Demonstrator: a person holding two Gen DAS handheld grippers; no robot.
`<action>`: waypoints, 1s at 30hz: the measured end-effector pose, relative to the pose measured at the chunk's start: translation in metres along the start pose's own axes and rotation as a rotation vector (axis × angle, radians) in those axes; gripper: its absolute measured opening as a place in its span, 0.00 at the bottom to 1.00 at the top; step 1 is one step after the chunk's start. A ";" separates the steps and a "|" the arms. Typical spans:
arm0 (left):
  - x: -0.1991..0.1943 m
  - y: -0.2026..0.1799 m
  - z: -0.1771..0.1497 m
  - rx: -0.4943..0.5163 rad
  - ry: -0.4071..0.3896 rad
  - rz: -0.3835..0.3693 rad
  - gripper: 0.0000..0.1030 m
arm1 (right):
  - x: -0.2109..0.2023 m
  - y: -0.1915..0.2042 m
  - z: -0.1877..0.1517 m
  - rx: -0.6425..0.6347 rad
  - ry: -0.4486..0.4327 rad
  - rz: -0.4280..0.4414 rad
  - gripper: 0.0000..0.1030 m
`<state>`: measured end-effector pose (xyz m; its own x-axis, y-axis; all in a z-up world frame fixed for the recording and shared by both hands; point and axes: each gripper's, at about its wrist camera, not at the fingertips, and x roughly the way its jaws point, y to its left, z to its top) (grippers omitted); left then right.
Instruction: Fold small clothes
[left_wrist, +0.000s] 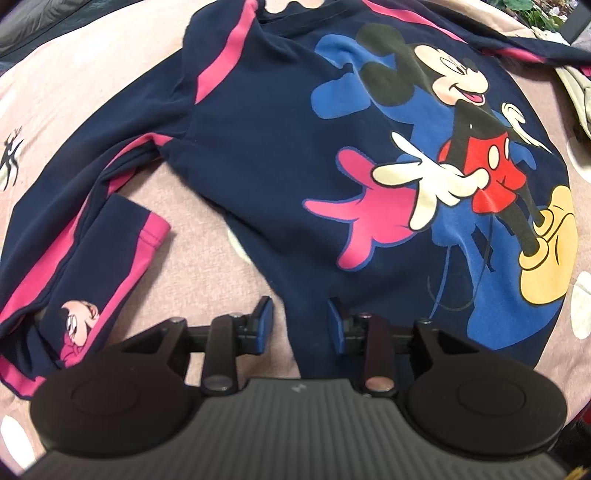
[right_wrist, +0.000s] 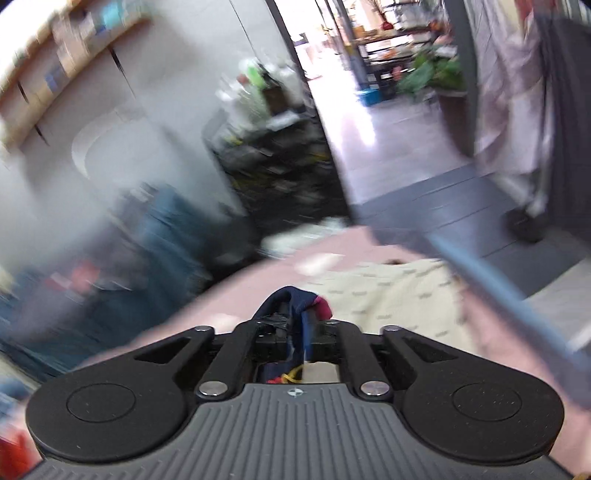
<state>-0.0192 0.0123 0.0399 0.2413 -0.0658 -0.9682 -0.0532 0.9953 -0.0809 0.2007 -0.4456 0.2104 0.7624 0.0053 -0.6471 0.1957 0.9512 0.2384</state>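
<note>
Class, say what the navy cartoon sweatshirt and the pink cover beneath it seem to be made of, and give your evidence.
Navy sweatshirt: apparently soft knit cotton jersey, matte; it creases and drapes, and its flat, opaque mouse print looks screen-printed. Pink cover: seemingly woven or brushed fabric, matte, with soft folds; the exact fibre is unclear.

A pink patterned bedsheet carries a navy sweatshirt spread flat, and beside it what looks like a cream garment.
</note>
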 end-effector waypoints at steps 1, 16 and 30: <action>-0.001 0.001 -0.001 -0.004 0.002 0.003 0.45 | 0.006 0.006 -0.004 -0.049 0.016 -0.083 0.53; -0.009 -0.021 -0.004 0.128 0.010 0.026 0.69 | -0.056 0.058 -0.148 -0.515 0.151 0.375 0.99; -0.015 -0.029 -0.016 0.166 0.030 0.034 0.77 | -0.009 0.087 -0.230 -0.936 0.529 0.477 0.47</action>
<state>-0.0370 -0.0170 0.0525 0.2127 -0.0317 -0.9766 0.1010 0.9948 -0.0103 0.0692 -0.2916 0.0711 0.2423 0.3398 -0.9088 -0.7374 0.6732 0.0551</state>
